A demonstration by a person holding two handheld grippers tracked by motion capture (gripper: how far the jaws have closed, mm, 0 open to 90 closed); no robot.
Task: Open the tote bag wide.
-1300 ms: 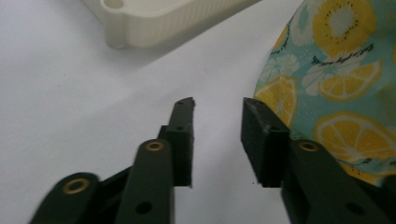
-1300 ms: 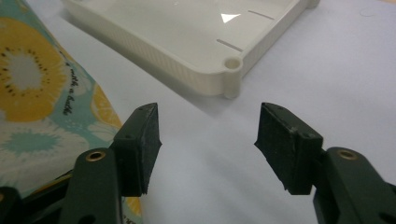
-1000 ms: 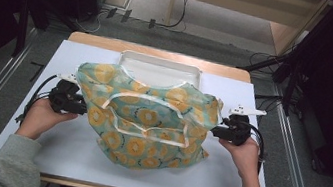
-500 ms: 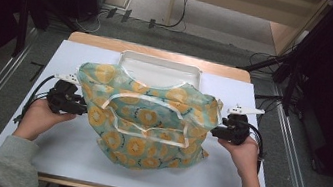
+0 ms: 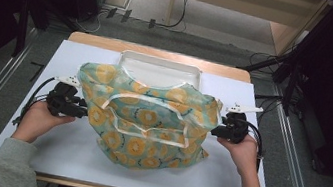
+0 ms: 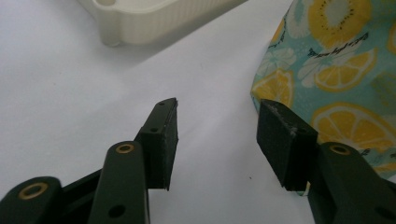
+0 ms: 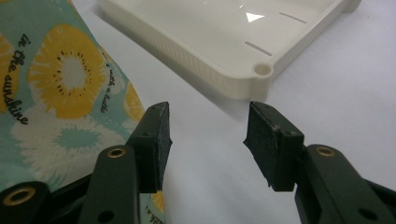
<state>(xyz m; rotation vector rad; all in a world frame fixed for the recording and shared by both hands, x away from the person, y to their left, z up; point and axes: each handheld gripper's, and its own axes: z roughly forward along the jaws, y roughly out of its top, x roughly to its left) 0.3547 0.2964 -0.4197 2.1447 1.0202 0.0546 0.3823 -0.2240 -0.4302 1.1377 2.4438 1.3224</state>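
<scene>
Fabric bag [image 5: 145, 118], crumpled, lemon-printed, teal

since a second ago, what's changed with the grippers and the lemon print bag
The left gripper has just been opening its jaws a little wider; nothing is between them, and the lemon-print fabric bag lies beside one pad. The right gripper is open, the cloth beside it. Both hands, the bag and the white tray have stayed where they were.
</scene>
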